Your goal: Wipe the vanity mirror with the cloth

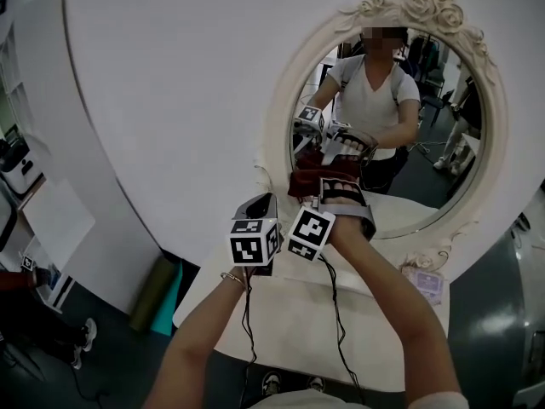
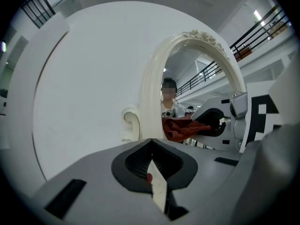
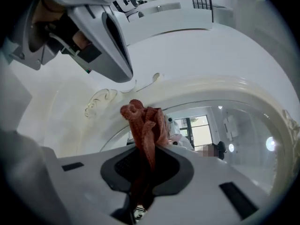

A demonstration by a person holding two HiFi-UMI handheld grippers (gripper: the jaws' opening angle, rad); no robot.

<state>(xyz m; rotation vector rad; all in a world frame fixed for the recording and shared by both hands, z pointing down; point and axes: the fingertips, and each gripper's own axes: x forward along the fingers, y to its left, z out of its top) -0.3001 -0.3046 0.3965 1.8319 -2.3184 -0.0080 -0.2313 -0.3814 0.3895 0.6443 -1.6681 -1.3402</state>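
Fingers (image 3: 173, 168) of the right gripper (image 3: 149, 149) clamped on a bunched dark red cloth (image 3: 143, 121), folds sticking up past the tips and a tail hanging down between the pads. Held at the lower left of the vanity mirror (image 1: 426, 169), low on the glass and just inside the cream carved frame (image 1: 285, 118). Cannot tell from any view whether pressed on the glass or only very near it. Doubled in the reflection, along with both grippers and the person holding them.

Fingers (image 2: 129, 165) of the left gripper (image 2: 151, 142) drawn together at the tips, gripping nothing that shows. One small reddish spot low between the pads, too small to name. Raised just left of the right gripper, close beside it, level with the bottom left curl of the frame and aimed at the frame's left side. Not touching the cloth.

Standing upright along the far edge of the white vanity top (image 1: 289, 322): the mirror, oval, with carved roses at the crown and a plain white wall (image 1: 170, 100) behind. Lying near the far right corner of the top, at the foot of the frame: a pale purple packet (image 1: 423, 281). Trailing back over the top from both grippers toward the near edge: two thin black cables (image 1: 336, 322).
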